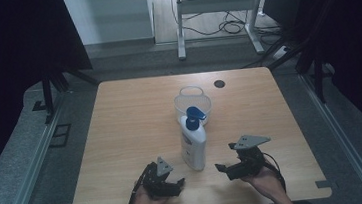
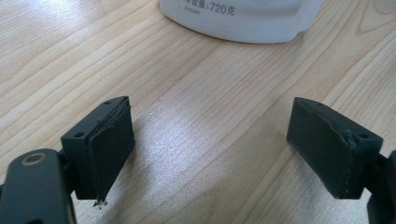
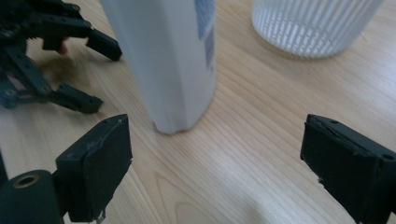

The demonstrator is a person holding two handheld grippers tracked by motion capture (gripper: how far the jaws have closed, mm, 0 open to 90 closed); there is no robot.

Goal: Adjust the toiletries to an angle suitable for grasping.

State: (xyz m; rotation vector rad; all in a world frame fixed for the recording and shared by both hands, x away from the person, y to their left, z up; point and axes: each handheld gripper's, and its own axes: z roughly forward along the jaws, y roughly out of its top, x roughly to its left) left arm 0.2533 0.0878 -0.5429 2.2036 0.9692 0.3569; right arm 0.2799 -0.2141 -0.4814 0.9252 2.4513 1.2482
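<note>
The upright pump bottle (image 1: 193, 140) stands on the counter (image 1: 122, 138) between both spread, empty claws, left claw (image 1: 169, 182) slightly nearer than right claw (image 1: 229, 160).

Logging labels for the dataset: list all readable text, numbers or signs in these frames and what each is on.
"720克", after two characters cut by the frame's top edge (the second looks like "量"): on the bottle, left gripper view.
Smaller print line to its left on the bottle: too small and cut off to read.
Blue label on the bottle front in the high view and the right gripper view: blurred, unreadable.
Cup, table: no text visible.
</note>
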